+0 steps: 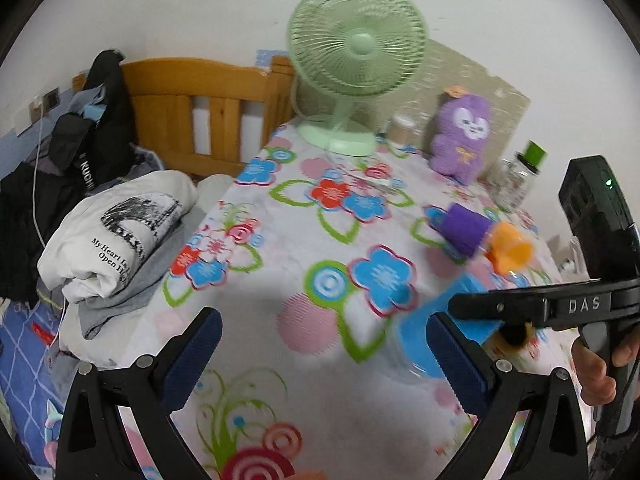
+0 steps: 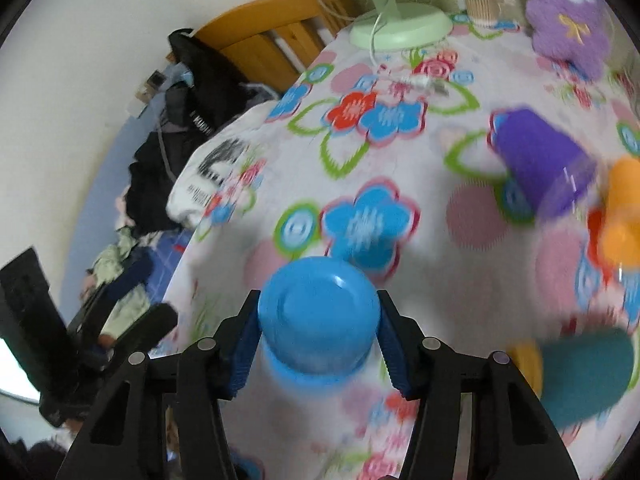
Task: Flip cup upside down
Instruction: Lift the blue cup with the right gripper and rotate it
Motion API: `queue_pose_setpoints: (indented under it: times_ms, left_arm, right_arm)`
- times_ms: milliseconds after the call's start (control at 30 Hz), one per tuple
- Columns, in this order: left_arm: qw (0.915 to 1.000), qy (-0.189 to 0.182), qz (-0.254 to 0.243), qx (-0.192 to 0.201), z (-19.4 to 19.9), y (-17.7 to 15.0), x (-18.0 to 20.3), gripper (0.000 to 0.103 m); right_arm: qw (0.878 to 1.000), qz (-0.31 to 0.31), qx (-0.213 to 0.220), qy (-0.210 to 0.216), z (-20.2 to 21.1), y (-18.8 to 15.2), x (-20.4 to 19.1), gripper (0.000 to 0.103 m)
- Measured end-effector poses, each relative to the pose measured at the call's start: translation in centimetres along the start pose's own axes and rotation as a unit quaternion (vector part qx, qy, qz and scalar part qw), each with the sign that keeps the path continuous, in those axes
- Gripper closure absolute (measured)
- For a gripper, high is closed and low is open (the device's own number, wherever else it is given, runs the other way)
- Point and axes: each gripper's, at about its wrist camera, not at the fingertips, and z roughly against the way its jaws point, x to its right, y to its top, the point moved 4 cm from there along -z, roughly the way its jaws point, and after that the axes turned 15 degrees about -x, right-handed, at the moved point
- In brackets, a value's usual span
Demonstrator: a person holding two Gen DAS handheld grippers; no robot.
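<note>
Between the right gripper's (image 2: 320, 336) pads sits the blue cup (image 2: 318, 320), clamped, base facing forward along the fingers; left gripper (image 1: 324, 356) open, empty, beside it over the counter (image 1: 280, 240).

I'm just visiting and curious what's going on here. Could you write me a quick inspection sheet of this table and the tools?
Surface: table under flowered cloth.
Job's things: blue cup, base facing the camera, gripped at its sides.
Clutter: purple cup and orange cup lying on their sides; green fan; purple plush toy; glass jar.
Grippers: right gripper shut on the blue cup; left gripper open, empty.
Cables: white fan cord.
Surroundings: wooden bed frame, folded clothes.
</note>
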Motion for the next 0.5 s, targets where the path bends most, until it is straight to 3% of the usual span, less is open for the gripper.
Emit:
queue_pose_setpoints:
  times_ms: [100, 267, 500]
  left_arm:
    - [0.9999, -0.009, -0.011, 0.000, 1.0, -1.5, 1.0, 0.000]
    - [0.9995, -0.009, -0.029, 0.006, 2.7, -3.0, 2.1, 0.000]
    - [0.9992, -0.009, -0.032, 0.024, 4.6, -3.4, 2.1, 0.000]
  right_arm:
    - [1.000, -0.007, 0.009, 0.001, 0.6, -2.4, -0.1, 0.046]
    - [0.999, 0.002, 0.009, 0.046, 1.6, -6.1, -1.1, 0.046]
    - [0.992, 0.044, -0.054, 0.106, -0.8, -9.3, -2.0, 0.044]
